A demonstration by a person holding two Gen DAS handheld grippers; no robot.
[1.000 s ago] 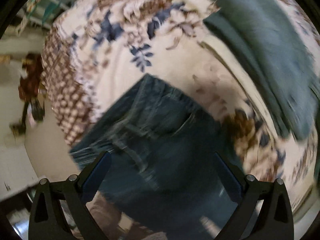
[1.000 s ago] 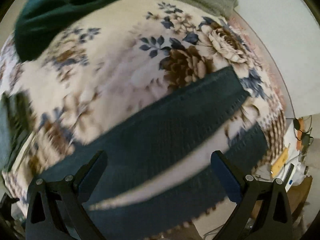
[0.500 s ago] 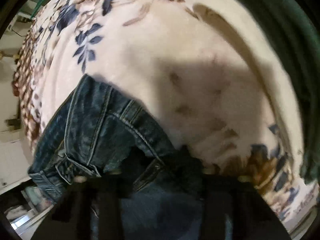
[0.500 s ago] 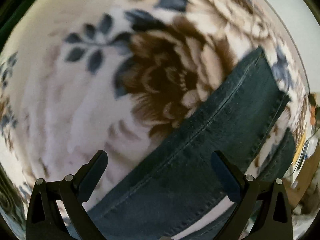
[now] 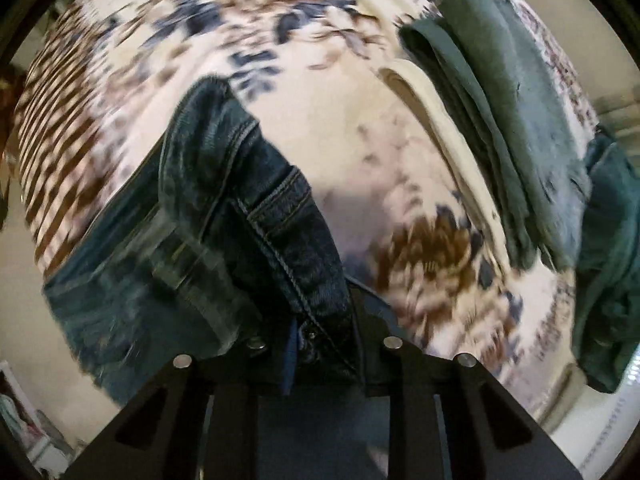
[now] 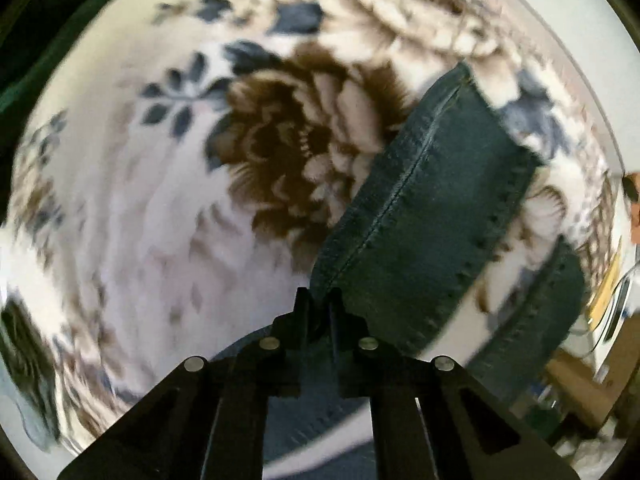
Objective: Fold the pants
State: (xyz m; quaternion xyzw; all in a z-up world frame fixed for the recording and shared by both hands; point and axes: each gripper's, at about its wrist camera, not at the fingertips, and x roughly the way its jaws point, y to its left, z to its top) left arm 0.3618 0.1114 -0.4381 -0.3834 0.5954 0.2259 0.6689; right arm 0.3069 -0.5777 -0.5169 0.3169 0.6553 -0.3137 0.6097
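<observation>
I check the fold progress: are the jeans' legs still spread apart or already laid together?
Spread apart: in the right wrist view the jeans show two legs with floral blanket between them.

Dark denim pants (image 5: pixel 240 216), apparently bunched, on the bedspread.

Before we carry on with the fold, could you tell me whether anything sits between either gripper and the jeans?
Nothing visible does: the left gripper is shut on the jeans at the waistband, and the right gripper pinches a leg's edge.
</observation>
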